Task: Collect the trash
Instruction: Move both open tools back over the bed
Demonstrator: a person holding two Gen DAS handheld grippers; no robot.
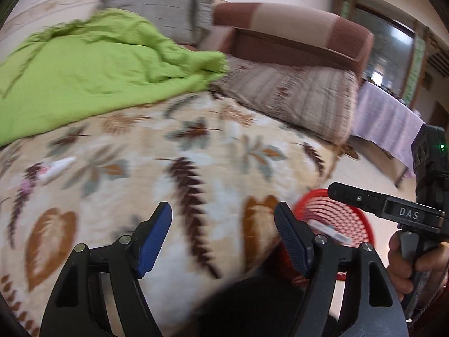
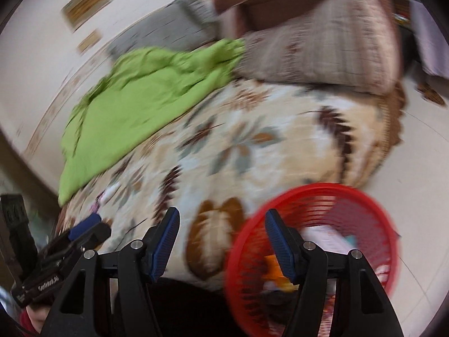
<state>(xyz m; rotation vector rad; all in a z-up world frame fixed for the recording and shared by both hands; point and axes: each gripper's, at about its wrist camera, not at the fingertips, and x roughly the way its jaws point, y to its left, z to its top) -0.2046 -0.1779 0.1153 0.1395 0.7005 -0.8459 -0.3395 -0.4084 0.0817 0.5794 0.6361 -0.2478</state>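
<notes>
We observe even, soft daylight in both views, brightest at the window (image 1: 387,47) in the upper right of the left wrist view. Motion blur smears the patterned blanket (image 1: 196,151) and red basket (image 2: 322,241). Fisheye distortion bends edges; dark vignetting fills all corners.

Bed count: two grippers, one basket.
One red basket (image 2: 317,196), one green quilt (image 1: 84,64), two pillows, grey (image 1: 157,8) and striped (image 1: 294,98), one white tube (image 1: 57,168) near the leaf-print blanket's (image 1: 196,168) left edge.
</notes>
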